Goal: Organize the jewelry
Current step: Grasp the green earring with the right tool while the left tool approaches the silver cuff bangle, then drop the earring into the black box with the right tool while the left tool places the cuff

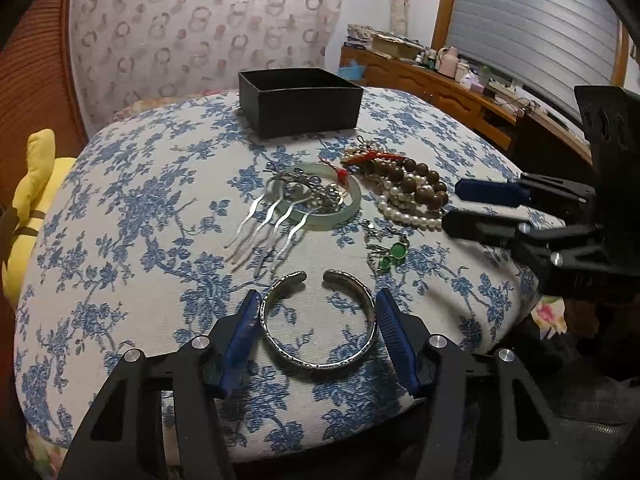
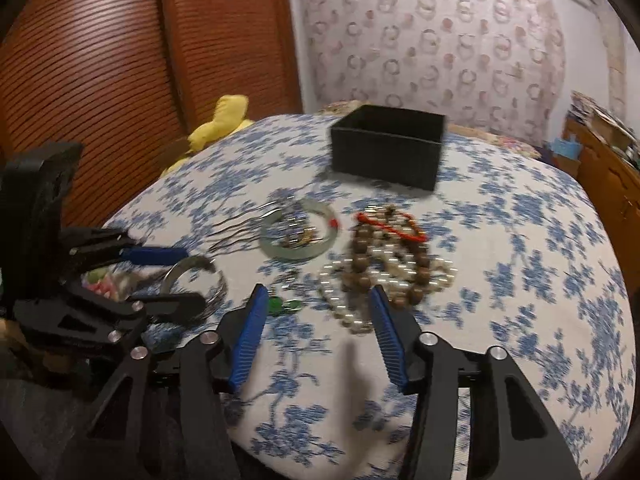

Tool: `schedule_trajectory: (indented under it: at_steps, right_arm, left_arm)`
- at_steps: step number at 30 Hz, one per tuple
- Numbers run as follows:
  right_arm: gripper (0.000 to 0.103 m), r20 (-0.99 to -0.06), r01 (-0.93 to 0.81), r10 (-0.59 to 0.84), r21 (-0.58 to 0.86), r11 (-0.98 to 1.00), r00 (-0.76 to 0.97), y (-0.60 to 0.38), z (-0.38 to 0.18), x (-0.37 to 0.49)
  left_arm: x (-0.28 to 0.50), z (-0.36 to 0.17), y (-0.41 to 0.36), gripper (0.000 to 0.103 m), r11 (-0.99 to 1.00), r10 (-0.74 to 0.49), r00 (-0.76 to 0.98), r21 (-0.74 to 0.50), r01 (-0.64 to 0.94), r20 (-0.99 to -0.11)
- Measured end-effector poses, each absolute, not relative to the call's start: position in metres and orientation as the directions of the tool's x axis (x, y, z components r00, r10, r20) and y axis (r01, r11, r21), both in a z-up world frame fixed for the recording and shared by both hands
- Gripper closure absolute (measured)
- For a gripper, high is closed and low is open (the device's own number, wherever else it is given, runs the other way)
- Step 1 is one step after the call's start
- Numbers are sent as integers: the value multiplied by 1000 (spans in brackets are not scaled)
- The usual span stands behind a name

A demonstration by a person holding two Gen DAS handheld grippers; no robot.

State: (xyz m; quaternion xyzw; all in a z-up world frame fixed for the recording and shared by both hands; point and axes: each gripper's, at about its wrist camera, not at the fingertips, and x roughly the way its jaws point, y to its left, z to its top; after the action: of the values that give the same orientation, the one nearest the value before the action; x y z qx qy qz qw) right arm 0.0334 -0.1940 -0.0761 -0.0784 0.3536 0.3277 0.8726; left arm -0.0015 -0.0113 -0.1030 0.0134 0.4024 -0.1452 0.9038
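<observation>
A silver cuff bracelet (image 1: pixel 320 320) lies on the floral cushion between the open fingers of my left gripper (image 1: pixel 318 300), which straddle it without clamping. Beyond lie a silver hair comb (image 1: pixel 272 220), a jade bangle (image 1: pixel 348 208), brown and pearl bead strands (image 1: pixel 412 192) and green earrings (image 1: pixel 390 254). An open black box (image 1: pixel 300 102) stands at the back. My right gripper (image 2: pixel 318 298) is open and empty, just short of the beads (image 2: pixel 384 264). It also shows in the left wrist view (image 1: pixel 450 206). The cuff (image 2: pixel 192 280) and the left gripper (image 2: pixel 180 276) show at left in the right wrist view.
The cushion (image 1: pixel 120 240) has a rounded edge dropping off on all sides. A yellow plush toy (image 1: pixel 28 208) lies at its left. A wooden louvred door (image 2: pixel 100 60) stands behind, and a cluttered wooden desk (image 1: pixel 440 76) at the right.
</observation>
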Motion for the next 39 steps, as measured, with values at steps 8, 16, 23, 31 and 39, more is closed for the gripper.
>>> schedule_trajectory:
  at_steps: [8,16,23,31,39]
  right_arm:
    - [62,-708,-720,560,105,686,430,-165,-85,42]
    - [62,-753,-766,552,102,635,357,-148,-94,53]
    - [63,-783,-786,513,51,616,351,-148,-95,49]
    - [85,-792,-795,481,-8,607,376,-155,-94,43]
    - [91,-773,-789,486,-29,614,407,-157,-93,45]
  left_arm:
    - [-1,-103,6,47,967,-236,646,-108,231,-726]
    - [0,-104,13,47,970,-230,653,-116,213,-722]
    - [-1,-103,14,47,971,-225,656,-114,209,-721]
    - [-1,-100,16,47,974,-218,671,-113,197,-709]
    - [5,-86,16,47,973,-222,698,-112,201,-681]
